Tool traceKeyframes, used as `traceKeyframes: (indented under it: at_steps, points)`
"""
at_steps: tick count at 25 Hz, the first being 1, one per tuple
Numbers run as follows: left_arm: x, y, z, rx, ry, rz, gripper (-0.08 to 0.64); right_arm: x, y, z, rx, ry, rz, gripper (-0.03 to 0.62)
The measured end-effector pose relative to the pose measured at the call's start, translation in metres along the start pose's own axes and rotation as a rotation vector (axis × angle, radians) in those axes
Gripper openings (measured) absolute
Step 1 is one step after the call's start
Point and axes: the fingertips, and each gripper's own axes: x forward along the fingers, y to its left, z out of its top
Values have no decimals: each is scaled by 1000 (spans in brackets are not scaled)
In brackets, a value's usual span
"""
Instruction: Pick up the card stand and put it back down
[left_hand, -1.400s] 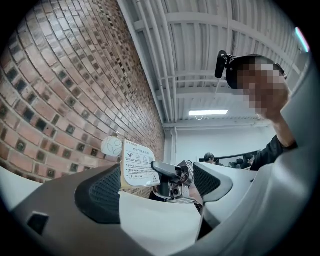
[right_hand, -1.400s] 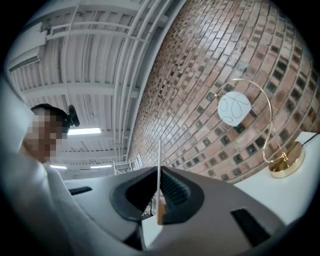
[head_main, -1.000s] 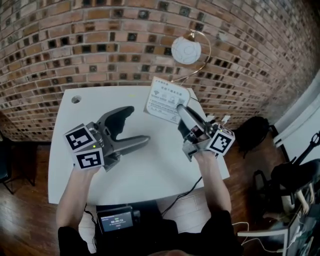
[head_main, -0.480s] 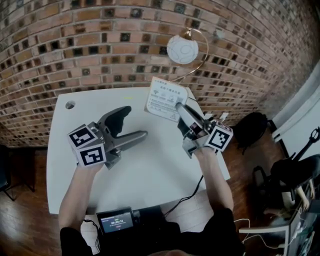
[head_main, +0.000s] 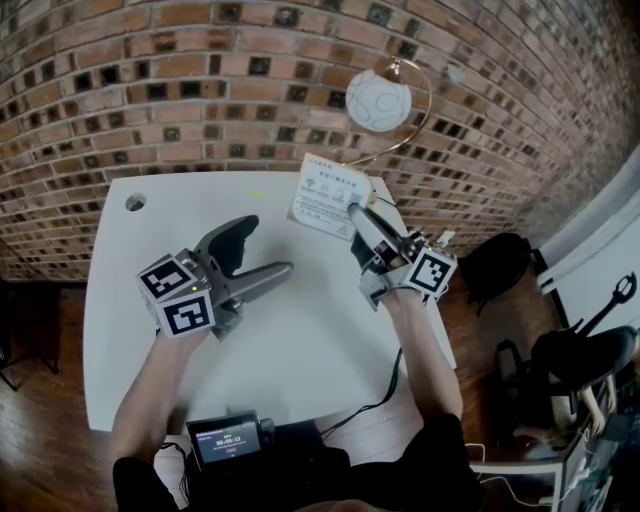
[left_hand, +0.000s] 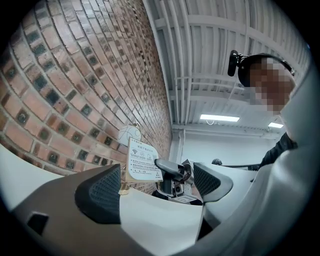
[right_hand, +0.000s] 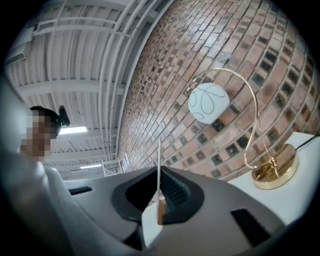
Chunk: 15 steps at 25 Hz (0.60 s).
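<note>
1. The right hand-held gripper (head_main: 358, 215) is pinching the card stand (head_main: 325, 195). In the right gripper view its jaws are pressing together on the thin card, which is showing edge-on (right_hand: 159, 170) with a small brown piece low between the pads.
2. The card stand is standing upright at the far right part of the white surface (head_main: 300, 350), close to the back edge and the right edge. Its printed face is facing toward the left gripper, as the left gripper view shows (left_hand: 142, 160). I cannot tell whether its foot is touching the surface.
3. The left hand-held gripper (head_main: 262, 252) is sitting low over the middle left of the surface with its jaws spread wide. Only bare surface is lying between them (left_hand: 156, 187).
4. A lamp with a white globe (head_main: 378, 100) on a curved gold stem is standing just behind the card stand, against the brick wall (head_main: 150, 90). Its gold base (right_hand: 275, 172) is resting on the surface to the right of the pinched card.
5. A round hole (head_main: 134, 203) is sitting near the far left corner.
6. Open room: a wide bare stretch is running between the two grippers and down to the near edge, where a small screen device (head_main: 228, 438) is showing below the surface.
</note>
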Motion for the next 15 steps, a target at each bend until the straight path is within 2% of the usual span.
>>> traceKeyframes:
  at_steps: [6, 15]
  points:
    - [-1, 16, -10, -33, -36, 28, 449, 14, -25, -7, -8, 34, -16, 31]
    - [-5, 34, -21, -30, -44, 62, 449, 36, -51, -25, 3, 77, -21, 31]
